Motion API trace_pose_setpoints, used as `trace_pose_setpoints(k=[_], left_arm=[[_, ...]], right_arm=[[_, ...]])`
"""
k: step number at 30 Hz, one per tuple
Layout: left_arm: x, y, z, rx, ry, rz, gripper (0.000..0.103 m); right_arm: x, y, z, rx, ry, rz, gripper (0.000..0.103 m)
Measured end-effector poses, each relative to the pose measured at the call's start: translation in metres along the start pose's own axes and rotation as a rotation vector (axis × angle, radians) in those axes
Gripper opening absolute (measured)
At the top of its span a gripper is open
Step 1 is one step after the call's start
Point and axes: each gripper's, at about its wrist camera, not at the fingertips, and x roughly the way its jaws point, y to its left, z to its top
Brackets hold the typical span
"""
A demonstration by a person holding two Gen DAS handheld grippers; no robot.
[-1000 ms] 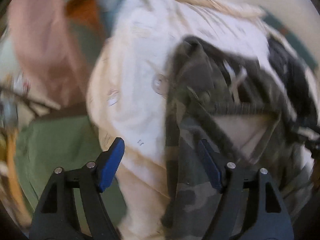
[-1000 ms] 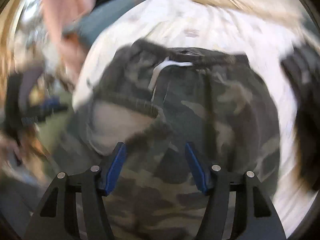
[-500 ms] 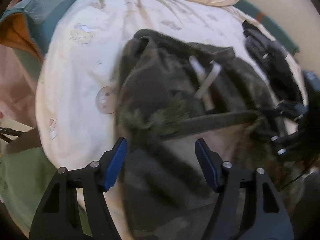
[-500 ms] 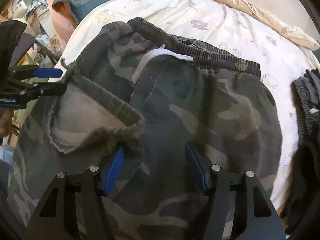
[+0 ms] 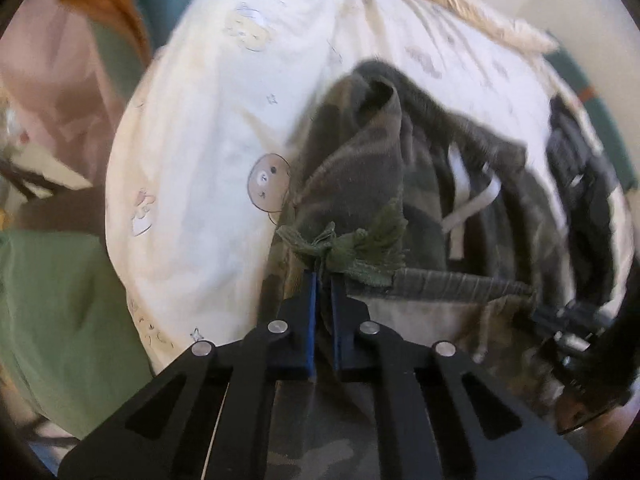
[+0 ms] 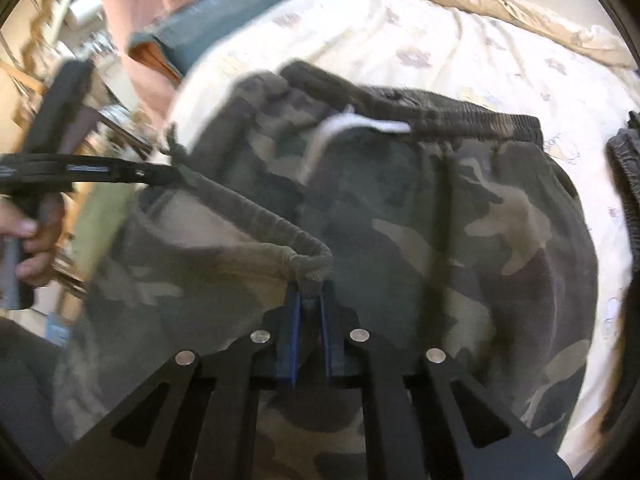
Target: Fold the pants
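Note:
Camouflage pants (image 6: 460,216) lie on a cream sheet, elastic waistband (image 6: 452,112) and white drawstring (image 6: 344,128) at the far side. A ribbed leg cuff (image 6: 256,220) is stretched between my grippers. My left gripper (image 5: 323,280) is shut on the cuff's frayed green end (image 5: 352,250); it also shows in the right wrist view (image 6: 160,174). My right gripper (image 6: 309,300) is shut on the cuff's other end; it shows in the left wrist view (image 5: 568,320).
The cream bear-print sheet (image 5: 208,152) covers the bed. Dark folded clothing (image 5: 576,168) lies at the right. Green fabric (image 5: 60,312) hangs at the left bed edge, with pink cloth (image 5: 52,72) and a teal cushion (image 6: 224,20) beyond.
Both grippers were open above the pants; both have now shut on the ends of the leg cuff and hold it taut between them.

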Motion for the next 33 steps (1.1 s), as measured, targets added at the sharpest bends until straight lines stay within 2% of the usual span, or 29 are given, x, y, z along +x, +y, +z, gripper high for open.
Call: trace_pose_setpoints(k=[3, 5, 6, 8, 10, 12, 14, 15, 17, 19, 22, 23, 24, 26, 27, 28, 29, 31, 32, 33], left_arm=[[-0.004, 0.031, 0.006, -0.17, -0.008, -0.102, 0.002], [0.001, 0.036, 0.009, -0.199, -0.008, -0.105, 0.002], [0.004, 0.033, 0.007, -0.183, -0.003, -0.103, 0.002], [0.003, 0.026, 0.004, -0.156, -0.02, -0.087, 0.003], [-0.007, 0.023, 0.003, -0.124, -0.051, -0.081, 0.006], [-0.018, 0.028, 0.005, -0.114, -0.099, -0.038, 0.006], [-0.03, 0.039, 0.005, -0.107, -0.152, -0.018, 0.016], [-0.03, 0.041, 0.007, -0.101, -0.153, -0.007, 0.017], [-0.027, 0.041, 0.005, -0.033, -0.117, -0.034, 0.018], [-0.014, 0.031, -0.002, 0.071, -0.037, -0.063, 0.019], [0.004, 0.005, -0.018, 0.203, 0.06, -0.121, 0.041], [0.006, -0.002, -0.023, 0.238, 0.054, -0.104, 0.046], [0.007, -0.01, -0.026, 0.286, 0.037, -0.068, 0.047], [0.015, -0.026, -0.029, 0.378, -0.01, 0.024, 0.047], [0.02, -0.03, -0.029, 0.392, -0.014, 0.042, 0.047], [0.026, -0.031, -0.027, 0.388, -0.005, 0.045, 0.042], [0.031, -0.03, -0.025, 0.365, 0.002, 0.042, 0.03], [0.034, -0.028, -0.023, 0.356, -0.009, 0.063, 0.023], [0.034, -0.026, -0.023, 0.363, -0.022, 0.078, 0.014], [0.034, -0.022, -0.024, 0.358, -0.027, 0.077, 0.013]], right_arm=[[-0.013, -0.019, -0.001, 0.136, -0.062, 0.084, 0.007], [-0.01, -0.032, -0.003, 0.226, -0.063, 0.06, 0.006], [-0.001, -0.038, -0.003, 0.278, -0.034, 0.028, 0.006], [0.012, -0.041, -0.005, 0.339, 0.007, 0.019, 0.006], [0.016, -0.038, -0.007, 0.352, 0.007, 0.011, 0.006], [0.019, -0.038, -0.009, 0.352, 0.013, -0.017, 0.006], [0.019, -0.045, -0.013, 0.385, 0.008, -0.019, 0.006], [0.019, -0.049, -0.015, 0.411, 0.006, -0.017, 0.006], [0.019, -0.056, -0.022, 0.463, 0.004, 0.014, 0.007], [0.019, -0.057, -0.024, 0.479, -0.005, 0.025, 0.007], [0.024, -0.06, -0.027, 0.494, 0.001, 0.031, 0.007], [0.025, -0.061, -0.028, 0.505, 0.002, 0.038, 0.007], [0.026, -0.062, -0.028, 0.513, 0.002, 0.043, 0.007], [0.027, -0.063, -0.029, 0.518, -0.002, 0.05, 0.007], [0.027, -0.062, -0.029, 0.518, -0.004, 0.051, 0.007], [0.027, -0.062, -0.029, 0.515, -0.006, 0.05, 0.008], [0.026, -0.062, -0.03, 0.513, -0.007, 0.05, 0.008], [0.025, -0.061, -0.031, 0.512, -0.02, 0.055, 0.008], [0.024, -0.061, -0.032, 0.515, -0.026, 0.063, 0.008], [0.023, -0.061, -0.034, 0.516, -0.039, 0.071, 0.008]])
